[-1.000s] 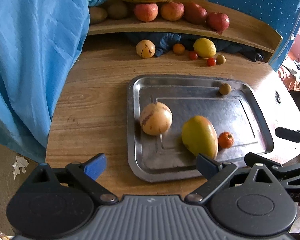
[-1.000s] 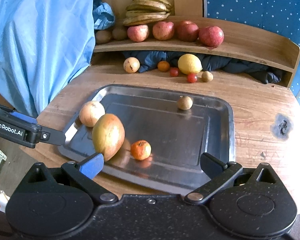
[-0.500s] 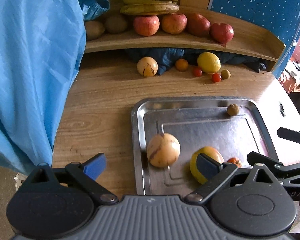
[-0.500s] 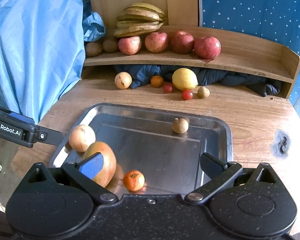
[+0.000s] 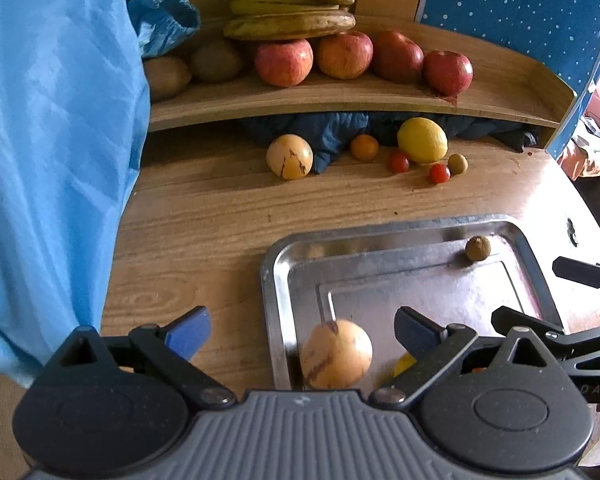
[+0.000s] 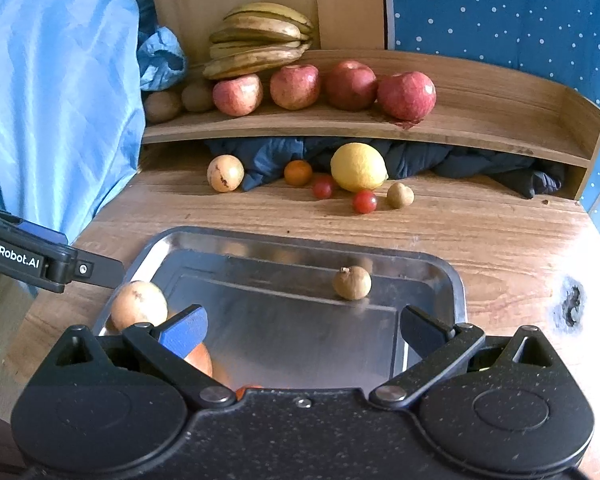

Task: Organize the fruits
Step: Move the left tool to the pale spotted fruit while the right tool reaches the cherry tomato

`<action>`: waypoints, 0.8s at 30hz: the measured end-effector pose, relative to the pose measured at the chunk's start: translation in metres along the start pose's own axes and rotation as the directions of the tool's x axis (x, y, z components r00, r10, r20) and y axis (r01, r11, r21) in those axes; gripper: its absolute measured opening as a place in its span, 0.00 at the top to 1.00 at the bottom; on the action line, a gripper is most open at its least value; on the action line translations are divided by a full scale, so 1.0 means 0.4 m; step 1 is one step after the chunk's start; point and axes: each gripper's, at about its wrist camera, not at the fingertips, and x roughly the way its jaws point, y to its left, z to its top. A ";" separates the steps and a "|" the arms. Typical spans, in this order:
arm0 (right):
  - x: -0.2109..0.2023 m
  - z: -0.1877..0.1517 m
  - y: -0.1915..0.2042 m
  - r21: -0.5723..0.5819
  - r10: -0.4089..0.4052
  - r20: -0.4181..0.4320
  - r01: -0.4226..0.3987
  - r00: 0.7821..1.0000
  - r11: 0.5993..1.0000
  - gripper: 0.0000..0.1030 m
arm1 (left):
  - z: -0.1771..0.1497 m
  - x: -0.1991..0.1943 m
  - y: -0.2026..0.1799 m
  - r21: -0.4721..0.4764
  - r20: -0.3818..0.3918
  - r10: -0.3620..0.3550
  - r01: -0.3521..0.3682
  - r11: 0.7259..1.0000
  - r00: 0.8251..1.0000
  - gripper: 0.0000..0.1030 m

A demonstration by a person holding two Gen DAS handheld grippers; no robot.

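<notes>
1. Both grippers gape wide, holding nothing: my left gripper (image 5: pixel 302 330) hangs over the near left edge of the steel tray (image 5: pixel 380 236), my right gripper (image 6: pixel 304 322) over its near half.
2. On the tray, a pale streaked round fruit (image 5: pixel 336 354) lies near the left corner, a small brown fruit (image 6: pixel 352 282) near the far rim.
3. Beyond the tray, a lemon (image 6: pixel 358 167) and cherry tomatoes (image 6: pixel 364 201) sit on the wooden table (image 5: pixel 204 216).
4. Apples (image 6: pixel 296 86) and bananas (image 6: pixel 260 42) fill the shelf (image 6: pixel 480 128).
</notes>
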 end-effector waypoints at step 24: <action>0.101 0.038 0.000 0.039 -0.088 -0.078 0.091 0.993 0.995 0.01 | 0.098 0.163 0.038 0.031 -0.078 -0.099 0.102 0.994 0.992 0.00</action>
